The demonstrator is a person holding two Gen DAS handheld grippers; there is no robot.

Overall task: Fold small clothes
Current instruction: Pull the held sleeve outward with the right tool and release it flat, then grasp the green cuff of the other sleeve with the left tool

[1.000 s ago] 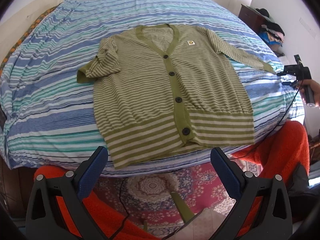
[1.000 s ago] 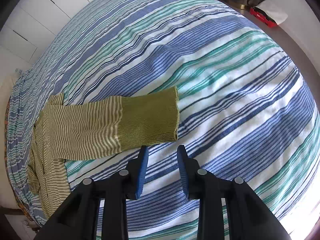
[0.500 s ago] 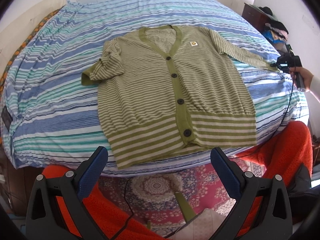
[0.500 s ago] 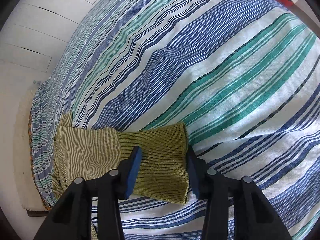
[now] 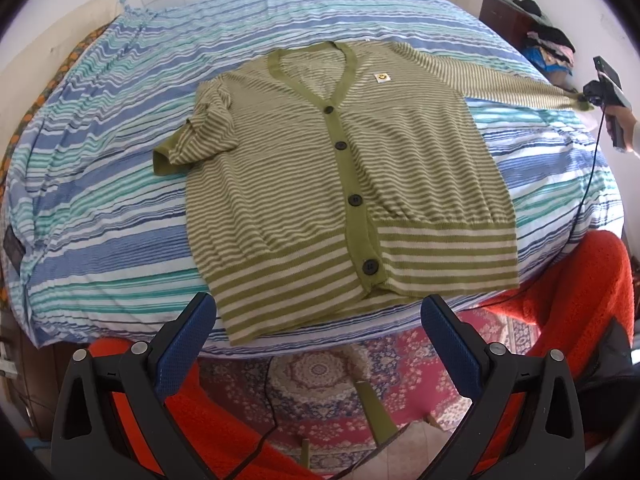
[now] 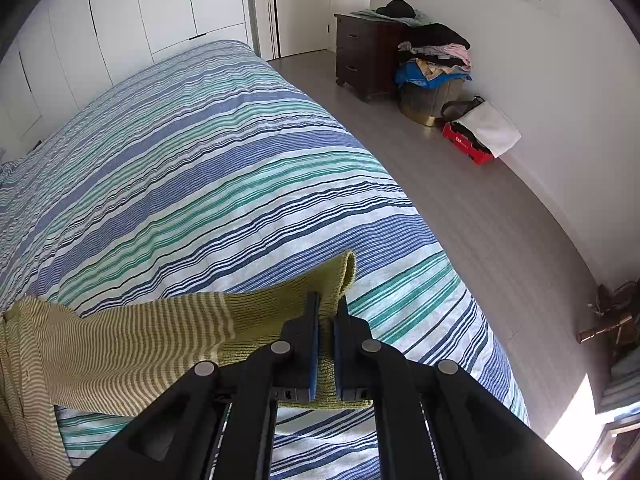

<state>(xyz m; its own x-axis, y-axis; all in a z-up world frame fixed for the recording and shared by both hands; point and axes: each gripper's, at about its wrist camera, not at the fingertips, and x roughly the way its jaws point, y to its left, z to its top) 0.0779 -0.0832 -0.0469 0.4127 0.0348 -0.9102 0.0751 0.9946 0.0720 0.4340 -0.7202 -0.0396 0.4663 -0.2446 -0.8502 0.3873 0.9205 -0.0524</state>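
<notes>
The right gripper is pinching the soft, light cardigan's limp sleeve cuff, a sensible hold, while the left gripper is hanging spread.

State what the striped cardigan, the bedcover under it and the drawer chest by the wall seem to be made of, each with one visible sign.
Cardigan: knitted yarn, matte; ribbed cuff and hem.
Bedcover: thin woven fabric, probably cotton; fine creases.
Chest: dark wood or veneer, slight sheen; unclear which.
</notes>
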